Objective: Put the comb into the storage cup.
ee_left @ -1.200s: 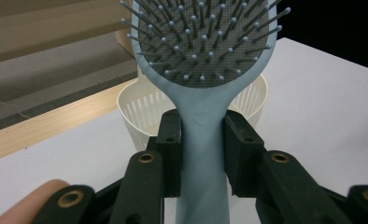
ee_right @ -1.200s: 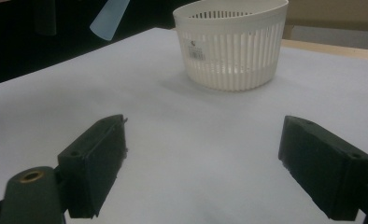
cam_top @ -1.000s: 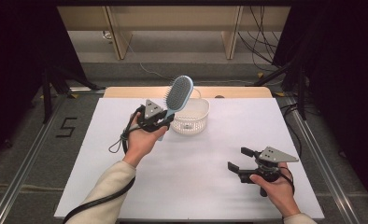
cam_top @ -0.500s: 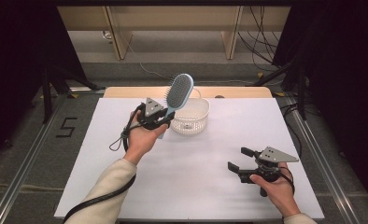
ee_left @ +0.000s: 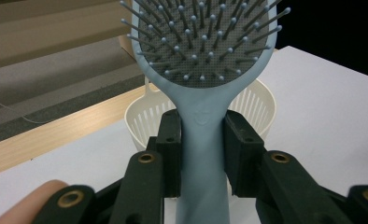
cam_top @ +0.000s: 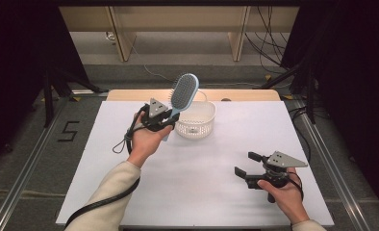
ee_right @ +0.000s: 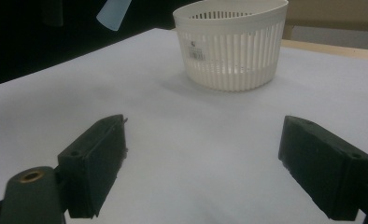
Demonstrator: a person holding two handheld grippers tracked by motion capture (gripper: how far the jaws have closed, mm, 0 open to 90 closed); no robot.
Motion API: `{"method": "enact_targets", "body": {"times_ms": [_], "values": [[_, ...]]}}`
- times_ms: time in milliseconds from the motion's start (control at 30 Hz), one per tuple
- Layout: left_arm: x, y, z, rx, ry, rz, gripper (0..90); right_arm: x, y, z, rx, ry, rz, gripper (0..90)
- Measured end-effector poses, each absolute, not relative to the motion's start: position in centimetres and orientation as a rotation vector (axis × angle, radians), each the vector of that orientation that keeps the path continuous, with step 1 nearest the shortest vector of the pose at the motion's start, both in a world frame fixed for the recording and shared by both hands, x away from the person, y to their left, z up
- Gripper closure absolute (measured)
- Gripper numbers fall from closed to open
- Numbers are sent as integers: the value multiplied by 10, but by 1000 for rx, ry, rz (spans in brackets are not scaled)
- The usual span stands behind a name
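Holding steady since a second ago: no shift in either hand, hairbrush (cam_top: 183, 91) at the same tilt, head up and leaning toward the far edge of the tabletop (cam_top: 106, 192). Clamped by the handle in the left gripper (cam_top: 166, 115), seen in the left gripper view as both pads pressed flat on the pale blue neck (ee_left: 201, 140), bristles facing the camera. Poised just beside and above the near-left rim of the white slotted basket (cam_top: 195, 120), handle end hanging clear of the tabletop. Probably a pause before lowering the brush into that basket; nothing released yet, so the drop itself not begun.

Standing near the far edge, about midway along it, the basket; inside, as far as the slats and rim allow, nothing to be made out, though the floor stays partly hidden.

Resting near the front right corner, the right gripper (cam_top: 245, 166), jaws spread wide with bare tabletop between them.
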State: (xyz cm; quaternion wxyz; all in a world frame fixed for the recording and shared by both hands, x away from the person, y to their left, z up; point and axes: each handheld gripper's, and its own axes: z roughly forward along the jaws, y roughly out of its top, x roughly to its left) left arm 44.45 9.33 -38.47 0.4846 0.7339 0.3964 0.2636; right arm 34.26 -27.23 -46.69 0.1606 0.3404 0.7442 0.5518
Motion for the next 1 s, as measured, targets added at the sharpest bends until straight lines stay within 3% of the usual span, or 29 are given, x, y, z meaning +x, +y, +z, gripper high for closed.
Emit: {"method": "enact_targets", "body": {"times_ms": [1000], "values": [[453,88,-378,1777,961,649,698,343,-273,-467,973,2127,1577,159]]}}
